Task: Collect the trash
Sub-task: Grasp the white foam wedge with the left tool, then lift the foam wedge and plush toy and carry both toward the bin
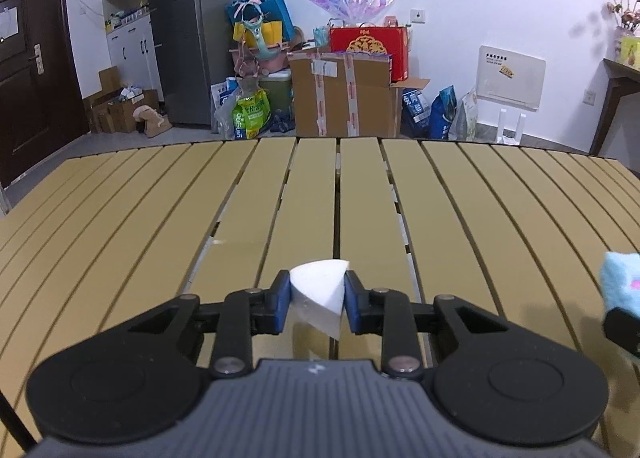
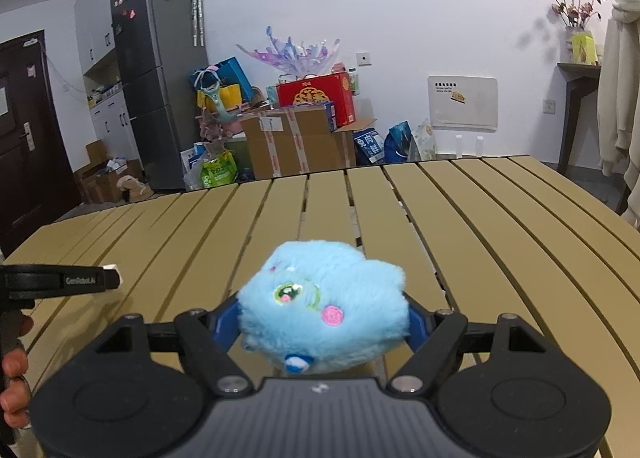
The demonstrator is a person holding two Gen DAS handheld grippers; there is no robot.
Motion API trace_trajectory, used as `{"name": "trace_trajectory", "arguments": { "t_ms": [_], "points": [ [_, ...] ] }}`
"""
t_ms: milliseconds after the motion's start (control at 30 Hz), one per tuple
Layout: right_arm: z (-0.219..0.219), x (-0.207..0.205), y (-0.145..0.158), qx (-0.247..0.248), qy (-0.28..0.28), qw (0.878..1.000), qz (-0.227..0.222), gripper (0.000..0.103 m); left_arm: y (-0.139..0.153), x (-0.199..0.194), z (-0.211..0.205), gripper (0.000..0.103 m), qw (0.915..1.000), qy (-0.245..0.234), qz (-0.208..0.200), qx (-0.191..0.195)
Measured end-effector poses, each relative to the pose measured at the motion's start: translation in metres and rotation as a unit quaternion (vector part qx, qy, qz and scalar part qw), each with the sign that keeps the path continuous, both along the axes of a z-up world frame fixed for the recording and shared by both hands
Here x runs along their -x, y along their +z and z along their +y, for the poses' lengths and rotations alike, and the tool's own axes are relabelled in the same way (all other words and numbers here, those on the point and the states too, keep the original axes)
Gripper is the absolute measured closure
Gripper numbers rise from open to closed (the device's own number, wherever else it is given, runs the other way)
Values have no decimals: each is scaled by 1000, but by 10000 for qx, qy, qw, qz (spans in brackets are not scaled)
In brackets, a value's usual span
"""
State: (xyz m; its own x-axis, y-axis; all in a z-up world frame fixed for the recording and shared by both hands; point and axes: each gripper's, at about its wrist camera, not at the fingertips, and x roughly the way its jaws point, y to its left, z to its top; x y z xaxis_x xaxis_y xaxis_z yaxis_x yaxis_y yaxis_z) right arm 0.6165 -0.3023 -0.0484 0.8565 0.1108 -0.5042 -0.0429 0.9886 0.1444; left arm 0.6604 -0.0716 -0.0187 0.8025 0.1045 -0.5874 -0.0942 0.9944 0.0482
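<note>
Gripping a white foam wedge (image 1: 318, 294), my left gripper (image 1: 317, 300) is pinching it between its blue pads (image 1: 283, 304), jaws drawn in close on both flat sides. The wedge is standing with its rounded top above the fingertips and its lower edge hanging just over the slatted table (image 1: 160, 218); I cannot tell whether it is touching the slats.

My right gripper (image 2: 323, 318) is clasping a fluffy blue plush toy (image 2: 320, 298), its jaws standing wide with the fur bulging over both pads, so I am only seeing a strip of blue pad (image 2: 226, 322) on the left side. The toy is lying tilted, with a green eye and a pink cheek patch facing the camera. From the left wrist view, a corner of that same plush is peeking in at the right edge, so the two grippers are sitting side by side above the table.

In the right wrist view, I am also seeing the left gripper's black finger reaching in from the left with a bit of white foam at its tip, and the person's hand (image 2: 14, 382) wrapping the handle below it.

Beyond the table's far edge, cardboard boxes (image 1: 340, 94), a red gift box (image 1: 370, 48), coloured bags and a grey fridge (image 1: 188, 26) are crowding the white wall.
</note>
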Motion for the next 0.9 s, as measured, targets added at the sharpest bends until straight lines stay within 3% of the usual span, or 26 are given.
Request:
{"name": "trace_trajectory", "arguments": {
  "t_ms": [900],
  "points": [
    [41, 164, 81, 196, 388, 9987, -248, 26, 85, 180, 16, 74, 9983, -241, -522, 36]
  ]
}}
